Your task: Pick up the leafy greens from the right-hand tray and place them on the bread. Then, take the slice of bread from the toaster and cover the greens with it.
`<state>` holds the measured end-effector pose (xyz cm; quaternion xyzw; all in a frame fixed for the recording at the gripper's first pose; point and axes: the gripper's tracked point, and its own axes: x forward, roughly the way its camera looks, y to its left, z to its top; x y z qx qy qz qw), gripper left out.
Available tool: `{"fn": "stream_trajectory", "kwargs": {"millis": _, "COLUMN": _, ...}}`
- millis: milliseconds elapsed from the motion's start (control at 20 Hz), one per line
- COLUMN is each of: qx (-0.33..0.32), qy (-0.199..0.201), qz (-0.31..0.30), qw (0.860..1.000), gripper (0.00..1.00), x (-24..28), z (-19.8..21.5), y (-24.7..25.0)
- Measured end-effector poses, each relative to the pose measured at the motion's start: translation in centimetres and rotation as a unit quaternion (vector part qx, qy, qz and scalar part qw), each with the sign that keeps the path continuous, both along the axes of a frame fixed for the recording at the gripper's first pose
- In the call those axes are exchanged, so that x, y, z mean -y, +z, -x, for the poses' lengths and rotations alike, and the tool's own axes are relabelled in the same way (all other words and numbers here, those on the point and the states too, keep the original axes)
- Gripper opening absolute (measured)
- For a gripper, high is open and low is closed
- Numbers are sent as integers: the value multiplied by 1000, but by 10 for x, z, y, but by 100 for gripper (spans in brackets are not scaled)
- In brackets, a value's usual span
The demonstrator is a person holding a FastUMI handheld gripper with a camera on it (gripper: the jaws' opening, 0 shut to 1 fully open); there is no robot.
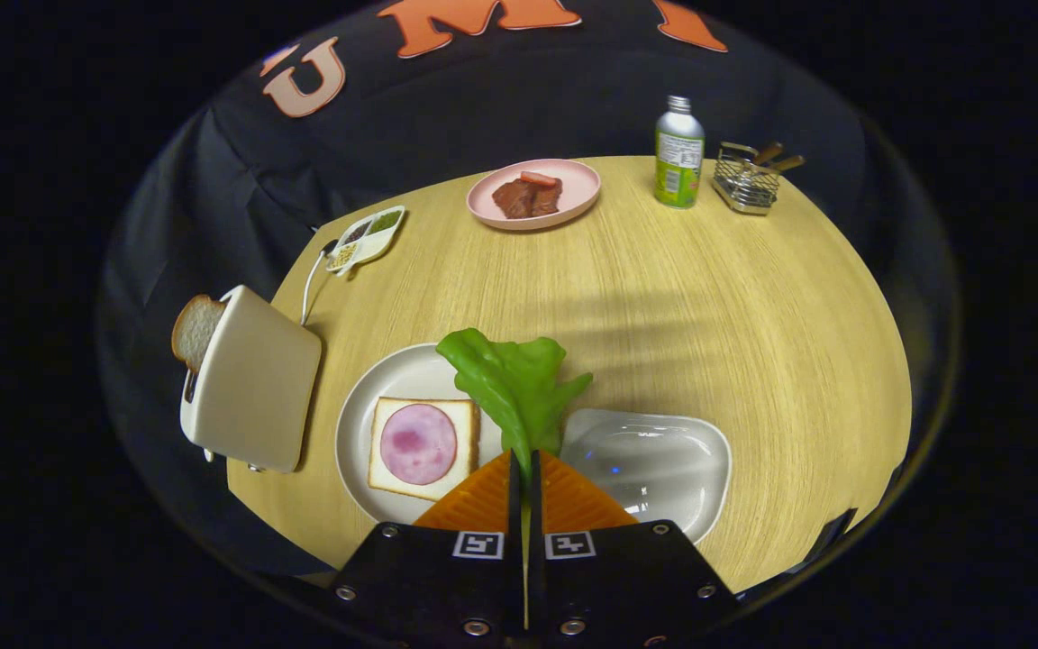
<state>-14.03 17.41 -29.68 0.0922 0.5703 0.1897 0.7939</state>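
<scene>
The leafy greens are pinched by the stem between the fingers of the gripper, jaws nearly closed on it, the leaf standing up ahead of the tips above the table. Left of the jaws lies the bread topped with a pink ham slice on a white plate. Right of them sits the right-hand tray. Farther left, the toaster holds a bread slice. Well beyond are a pink plate and a bottle.
</scene>
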Motion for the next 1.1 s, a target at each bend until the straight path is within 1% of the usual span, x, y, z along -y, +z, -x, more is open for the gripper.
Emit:
{"fn": "stream_trajectory", "kwargs": {"millis": 200, "qx": -5, "qy": 22, "qz": -20, "qw": 1000, "gripper": 3, "x": -28, "z": 0, "y": 1}}
{"fn": "stream_trajectory", "kwargs": {"millis": 500, "qx": -29, "qy": 52, "qz": -43, "qw": 997, "gripper": 3, "x": -58, "z": 9, "y": -3}}
{"fn": "stream_trajectory", "kwargs": {"millis": 650, "qx": -41, "qy": 69, "qz": -36, "qw": 996, "gripper": 3, "x": -73, "z": 15, "y": -12}}
{"fn": "stream_trajectory", "kwargs": {"millis": 800, "qx": -50, "qy": 79, "qz": -43, "qw": 995, "gripper": 5, "x": -86, "z": 18, "y": -13}}
{"fn": "stream_trajectory", "kwargs": {"millis": 900, "qx": -57, "qy": 85, "qz": -50, "qw": 993, "gripper": 8, "x": -92, "z": 21, "y": -12}}
{"fn": "stream_trajectory", "kwargs": {"millis": 1000, "qx": -63, "qy": 86, "qz": -68, "qw": 992, "gripper": 14, "x": -100, "z": 22, "y": -7}}
{"fn": "stream_trajectory", "kwargs": {"millis": 1100, "qx": -64, "qy": 89, "qz": -80, "qw": 991, "gripper": 24, "x": -103, "z": 23, "y": -3}}
